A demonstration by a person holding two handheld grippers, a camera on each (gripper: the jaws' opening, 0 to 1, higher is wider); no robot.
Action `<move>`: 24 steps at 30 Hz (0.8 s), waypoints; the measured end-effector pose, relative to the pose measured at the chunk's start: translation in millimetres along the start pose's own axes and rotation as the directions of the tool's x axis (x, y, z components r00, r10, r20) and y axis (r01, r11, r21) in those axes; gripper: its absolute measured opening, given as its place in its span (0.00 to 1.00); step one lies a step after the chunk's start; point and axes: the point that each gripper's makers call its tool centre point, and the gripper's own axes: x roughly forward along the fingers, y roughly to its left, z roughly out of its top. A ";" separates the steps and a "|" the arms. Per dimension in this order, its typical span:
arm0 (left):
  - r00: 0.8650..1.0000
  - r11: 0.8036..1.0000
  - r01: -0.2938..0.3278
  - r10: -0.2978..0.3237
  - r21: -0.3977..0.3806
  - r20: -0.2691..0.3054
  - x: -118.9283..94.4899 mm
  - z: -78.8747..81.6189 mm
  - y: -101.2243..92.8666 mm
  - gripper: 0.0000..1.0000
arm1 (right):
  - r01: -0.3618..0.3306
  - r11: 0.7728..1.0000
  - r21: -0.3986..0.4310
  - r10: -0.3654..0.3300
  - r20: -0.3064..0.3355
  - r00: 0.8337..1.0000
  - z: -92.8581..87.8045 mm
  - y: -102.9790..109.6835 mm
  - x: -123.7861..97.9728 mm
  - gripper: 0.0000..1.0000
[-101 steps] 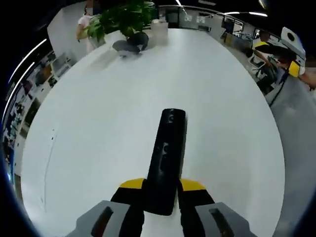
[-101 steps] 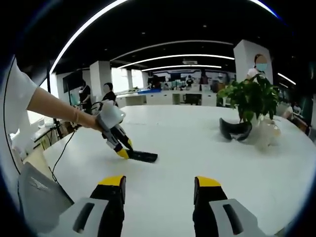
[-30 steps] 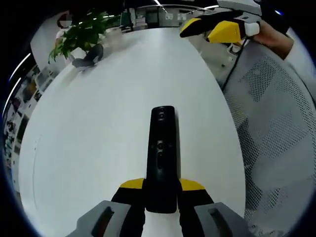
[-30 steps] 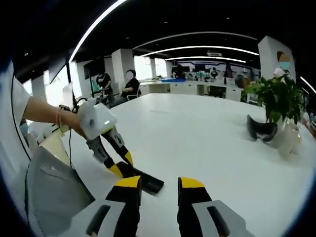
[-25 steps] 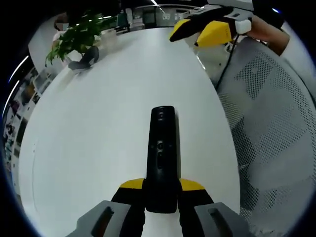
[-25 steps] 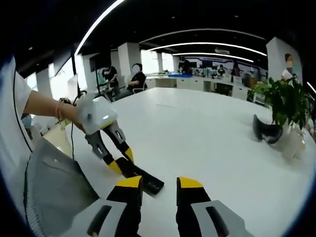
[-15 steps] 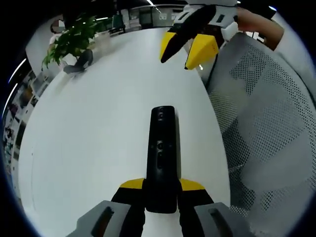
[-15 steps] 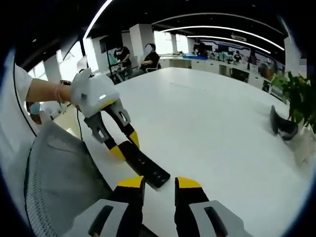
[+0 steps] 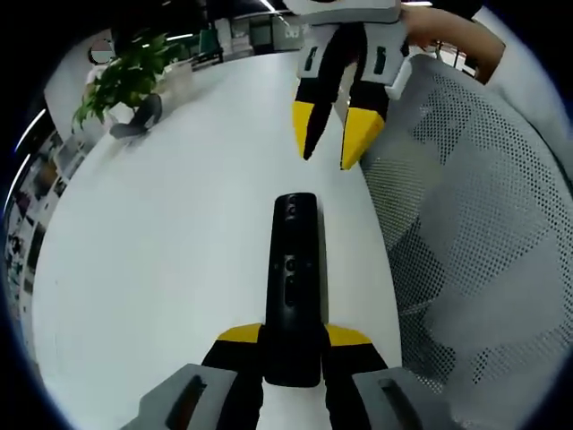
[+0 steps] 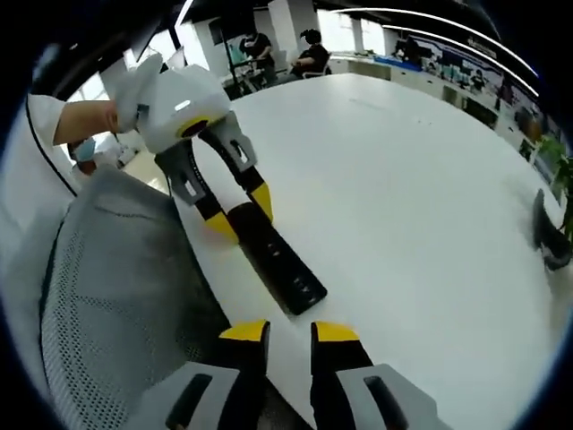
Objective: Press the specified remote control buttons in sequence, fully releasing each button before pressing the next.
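Our left tongs are clamped on the near end of the black remote, which lies flat on the white table near its edge, beside a mesh chair. Our right tongs hover just off the remote's far end with only a narrow gap between the tips, gripping nothing.

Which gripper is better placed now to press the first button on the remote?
The right gripper, probably. The left gripper is shut on the remote, holding it on the table. The right one is free, jaws nearly closed, tips just beyond the remote's far end.
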 end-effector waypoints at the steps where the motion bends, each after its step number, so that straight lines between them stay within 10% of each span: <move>1: 1.000 1.000 0.002 -0.002 0.002 -0.001 0.1 -0.1 -0.8 0.24 | 0.000 1.000 -0.016 0.000 -0.014 1.000 -1.0 -0.6 0.5 0.11; 24: 1.000 1.000 0.000 0.000 -0.004 0.002 -1.1 -1.1 -16.1 0.24 | -0.095 0.960 -0.264 0.055 -0.155 0.986 4.3 3.8 15.4 0.00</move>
